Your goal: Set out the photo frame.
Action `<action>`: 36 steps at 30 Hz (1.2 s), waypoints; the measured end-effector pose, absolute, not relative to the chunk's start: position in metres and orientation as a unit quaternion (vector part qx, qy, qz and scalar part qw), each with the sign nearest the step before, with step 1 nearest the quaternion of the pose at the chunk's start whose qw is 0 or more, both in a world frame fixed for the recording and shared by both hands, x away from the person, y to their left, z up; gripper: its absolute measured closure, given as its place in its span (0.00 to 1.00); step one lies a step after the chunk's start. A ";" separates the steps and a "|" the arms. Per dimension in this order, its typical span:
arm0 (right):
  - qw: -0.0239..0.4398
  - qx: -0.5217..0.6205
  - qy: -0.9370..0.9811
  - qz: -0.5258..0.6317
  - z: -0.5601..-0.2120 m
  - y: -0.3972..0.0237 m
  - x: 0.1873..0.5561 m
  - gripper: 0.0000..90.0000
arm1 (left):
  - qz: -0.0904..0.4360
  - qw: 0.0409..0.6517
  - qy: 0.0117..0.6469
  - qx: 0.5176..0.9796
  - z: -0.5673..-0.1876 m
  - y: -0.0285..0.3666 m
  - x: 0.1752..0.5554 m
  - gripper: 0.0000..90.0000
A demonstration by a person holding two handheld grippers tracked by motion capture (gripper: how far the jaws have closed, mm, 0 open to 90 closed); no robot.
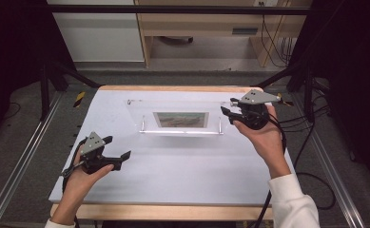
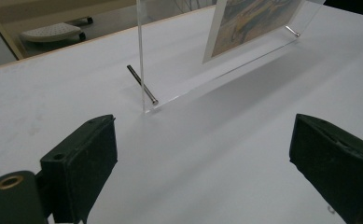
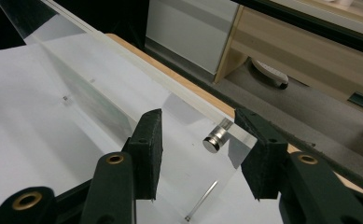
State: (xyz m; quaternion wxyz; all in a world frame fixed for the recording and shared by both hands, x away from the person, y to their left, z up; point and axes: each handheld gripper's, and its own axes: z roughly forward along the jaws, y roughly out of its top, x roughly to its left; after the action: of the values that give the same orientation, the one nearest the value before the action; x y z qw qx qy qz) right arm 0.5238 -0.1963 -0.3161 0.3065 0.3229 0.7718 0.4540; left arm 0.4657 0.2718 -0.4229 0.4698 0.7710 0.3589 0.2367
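We see bare table [image 1: 173, 175] open in front of the acrylic frame [image 1: 140, 111]; its upright pane and metal pins [image 2: 142, 85] block the middle.

Lab test bench: white table [image 1: 173, 175] inside black metal frame [image 1: 173, 9], floor cables [image 1: 316, 128], plain cabinets [image 1: 97, 33].

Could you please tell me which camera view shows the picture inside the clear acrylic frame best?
The high view: the picture shows whole and face-on. The left gripper view catches its lower corner at a slant; the right gripper view gives a faint, edge-on blur.
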 end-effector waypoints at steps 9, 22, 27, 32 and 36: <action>0.300 0.329 0.768 0.460 -0.313 -0.197 0.536 0.59 | 0.237 0.471 0.362 0.769 -0.429 0.276 0.464 0.08; 0.291 0.336 0.760 0.473 -0.312 -0.199 0.557 0.58 | 0.231 0.468 0.377 0.765 -0.442 0.285 0.465 0.08; 0.288 0.340 0.756 0.479 -0.311 -0.201 0.564 0.58 | 0.229 0.468 0.377 0.766 -0.443 0.286 0.465 0.08; 0.284 0.344 0.751 0.486 -0.310 -0.203 0.572 0.60 | 0.228 0.470 0.376 0.765 -0.443 0.286 0.464 0.08; 0.280 0.344 0.751 0.489 -0.310 -0.205 0.577 0.60 | 0.227 0.469 0.376 0.767 -0.444 0.286 0.464 0.08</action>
State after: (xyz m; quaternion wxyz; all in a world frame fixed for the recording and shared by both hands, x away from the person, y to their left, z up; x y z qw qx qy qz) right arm 0.5765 -0.2047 -0.3104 0.2798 0.3445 0.7507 0.4894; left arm 0.4644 0.2858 -0.4436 0.4685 0.7667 0.3755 0.2273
